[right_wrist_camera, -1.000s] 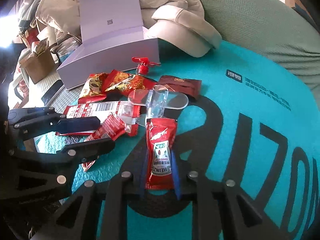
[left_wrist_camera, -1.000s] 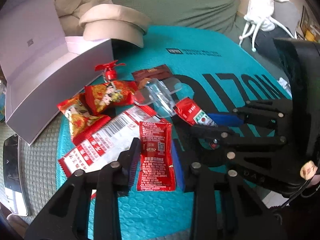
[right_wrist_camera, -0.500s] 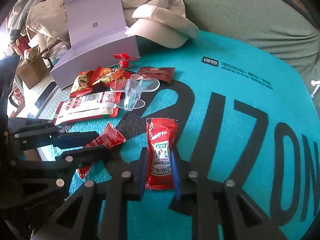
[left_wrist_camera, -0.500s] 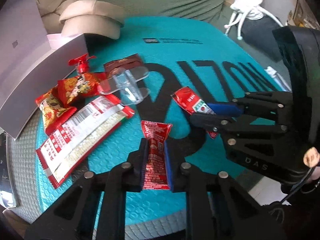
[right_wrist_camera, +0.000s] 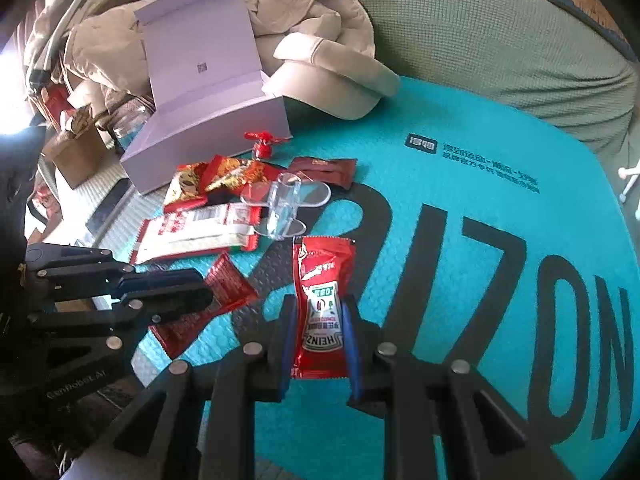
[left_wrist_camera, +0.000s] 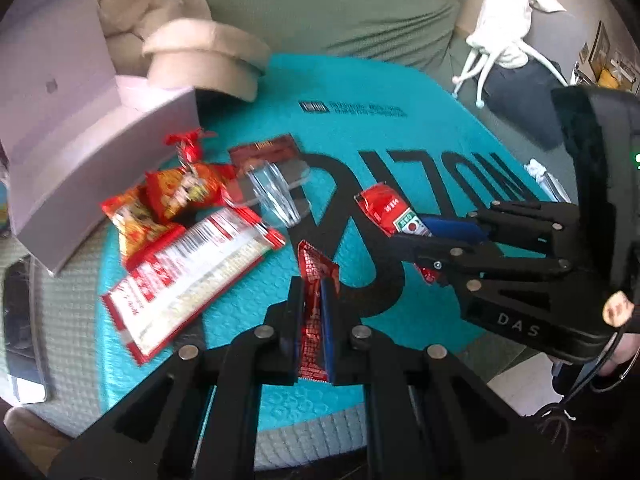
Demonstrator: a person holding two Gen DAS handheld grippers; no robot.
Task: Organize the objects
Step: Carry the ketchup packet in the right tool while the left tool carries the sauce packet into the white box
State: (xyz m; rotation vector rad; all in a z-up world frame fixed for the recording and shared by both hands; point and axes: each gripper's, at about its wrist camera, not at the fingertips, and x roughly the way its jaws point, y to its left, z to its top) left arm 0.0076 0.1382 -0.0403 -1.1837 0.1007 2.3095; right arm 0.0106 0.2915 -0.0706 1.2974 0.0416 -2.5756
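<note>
Pinching a dark red sauce packet [left_wrist_camera: 316,312] edge-on between its 2 fingers, the left gripper [left_wrist_camera: 310,300] holds it above the teal mat [left_wrist_camera: 420,148]; the right gripper [right_wrist_camera: 318,320] is clamped on a Heinz ketchup packet [right_wrist_camera: 322,300], label facing up, its fingers pressing the packet's 2 long sides; in the left wrist view that gripper sits at 3 o'clock with the ketchup packet jutting toward 10 o'clock; in the right wrist view the left gripper sits at 9 o'clock, the dark packet sticking out toward 3 o'clock. Beyond the tongs, toward 12 o'clock in the right wrist view, a clear plastic holder [right_wrist_camera: 282,204] lies on the mat; a long red-and-white packet [right_wrist_camera: 196,234] lies just beside it at 9 o'clock; 2 red-orange snack bags [right_wrist_camera: 212,180] overlap behind that; a brown sachet [right_wrist_camera: 324,170] lies near the holder at 1 o'clock; a small red pump top [right_wrist_camera: 262,146] stands by the open lilac box [right_wrist_camera: 204,92]; a beige cap [right_wrist_camera: 332,84] rests at the mat's far edge, touching the box.
</note>
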